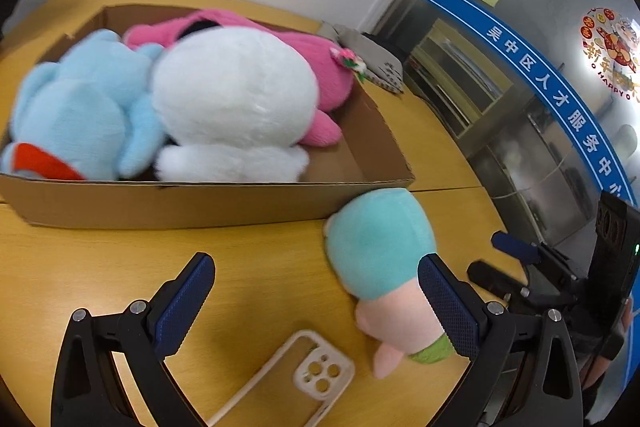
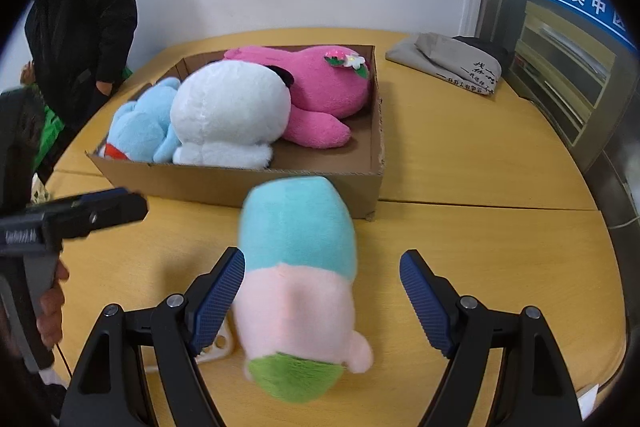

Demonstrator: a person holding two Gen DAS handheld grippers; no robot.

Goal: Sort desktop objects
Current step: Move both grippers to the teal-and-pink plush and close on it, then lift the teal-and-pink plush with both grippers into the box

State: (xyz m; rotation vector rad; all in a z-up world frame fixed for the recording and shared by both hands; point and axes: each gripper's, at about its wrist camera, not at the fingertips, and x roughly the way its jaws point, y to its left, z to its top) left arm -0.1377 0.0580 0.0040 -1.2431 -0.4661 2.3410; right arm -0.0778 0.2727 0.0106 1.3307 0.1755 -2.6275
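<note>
Surface: wooden table (image 2: 480, 167) against a white wall, with a seam running across it just in front of the box.
Cardboard box (image 2: 240, 183): open-topped, set toward the table's far edge; it holds the blue plush (image 2: 140, 131), white plush (image 2: 228, 111) and pink plush (image 2: 324, 87) packed side by side, so it looks like the place where soft toys are gathered.
Teal-and-pink plush (image 2: 298, 267): lies on the table outside the box, its teal end touching or nearly touching the box's near wall by the right corner, its green end toward the camera.
Right gripper (image 2: 322, 291): jaws spread wide to either side of that plush, not clamped, placed as if to close on it or just let go; one moment cannot settle which.
Left gripper (image 1: 316, 303): jaws apart over bare table, holding nothing; its right finger (image 1: 448, 307) is beside the plush.
Phone case (image 1: 304, 375): flat on the near table edge, outside the box.
Folded grey cloth (image 2: 452, 63): far right corner, well apart from the box.
Person (image 2: 84, 27): dark clothing, standing by the far left edge.
</note>
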